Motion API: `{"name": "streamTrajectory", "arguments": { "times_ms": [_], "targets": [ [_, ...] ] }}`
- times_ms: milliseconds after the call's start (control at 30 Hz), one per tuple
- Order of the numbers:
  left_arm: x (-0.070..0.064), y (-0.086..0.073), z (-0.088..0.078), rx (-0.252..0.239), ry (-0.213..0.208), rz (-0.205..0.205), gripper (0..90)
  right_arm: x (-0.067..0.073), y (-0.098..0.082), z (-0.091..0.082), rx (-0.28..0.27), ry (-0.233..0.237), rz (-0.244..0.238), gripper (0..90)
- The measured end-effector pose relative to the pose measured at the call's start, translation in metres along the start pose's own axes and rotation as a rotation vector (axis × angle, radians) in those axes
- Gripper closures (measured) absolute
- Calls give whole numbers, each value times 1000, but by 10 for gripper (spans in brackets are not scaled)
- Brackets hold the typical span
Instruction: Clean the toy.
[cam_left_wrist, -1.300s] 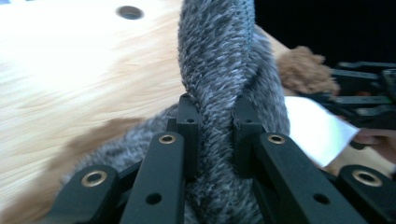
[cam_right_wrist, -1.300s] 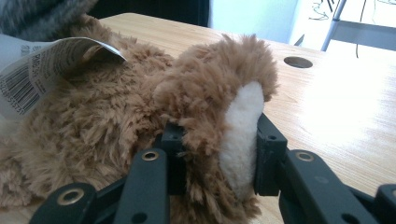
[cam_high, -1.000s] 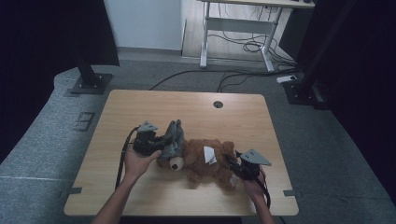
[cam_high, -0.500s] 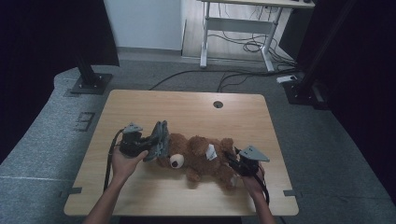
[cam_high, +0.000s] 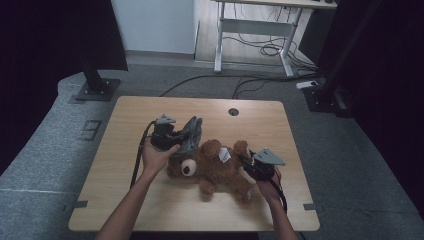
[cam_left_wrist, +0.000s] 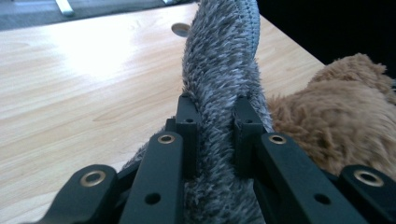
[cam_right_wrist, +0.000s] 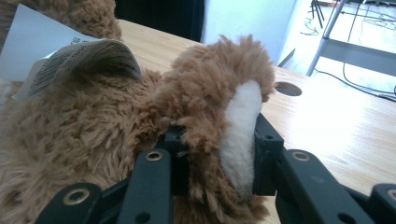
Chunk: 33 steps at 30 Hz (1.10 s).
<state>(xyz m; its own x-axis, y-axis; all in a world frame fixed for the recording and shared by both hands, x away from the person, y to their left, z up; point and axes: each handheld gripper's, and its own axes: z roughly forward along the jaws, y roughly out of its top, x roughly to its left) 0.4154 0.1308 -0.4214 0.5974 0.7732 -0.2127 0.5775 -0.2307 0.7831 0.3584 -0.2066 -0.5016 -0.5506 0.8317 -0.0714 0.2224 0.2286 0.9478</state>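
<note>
A light wooden tabletop (cam_high: 125, 200) with rounded corners is standing on a grey carpeted floor (cam_high: 45, 150), a round cable hole (cam_high: 233, 111) sitting near its far edge. A brown teddy bear (cam_high: 215, 167) is lying on its back directly on the wood, right of the middle, a white tag (cam_high: 224, 155) sticking up from its body.

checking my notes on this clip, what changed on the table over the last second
The left gripper, shut on the grey fuzzy cloth, swung out toward the table's left edge, then came back beside the teddy bear's head, carrying the cloth raised on edge. The right gripper kept its clamp on the bear's paw. The teddy bear lies much where it did, and its paper tag is unchanged.
</note>
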Motion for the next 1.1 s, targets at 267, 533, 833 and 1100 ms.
{"name": "streamTrajectory", "arguments": {
  "times_ms": [267, 533, 833, 1100],
  "targets": [
    [2, -16, 9, 56, -32, -31, 770, 2, -6, -9, -4, 25, 29, 662],
    [-2, -46, -5, 10, -61, -38, 781, 1, -6, -21, -2, 84, 105, 551],
    [-13, -72, -19, -45, -78, -25, 785, -2, 17, -41, -47, 101, 195, 311],
    [-19, -82, -26, -60, -95, -13, 784, -1, 33, -24, 29, 159, 235, 269]
  ]
}}
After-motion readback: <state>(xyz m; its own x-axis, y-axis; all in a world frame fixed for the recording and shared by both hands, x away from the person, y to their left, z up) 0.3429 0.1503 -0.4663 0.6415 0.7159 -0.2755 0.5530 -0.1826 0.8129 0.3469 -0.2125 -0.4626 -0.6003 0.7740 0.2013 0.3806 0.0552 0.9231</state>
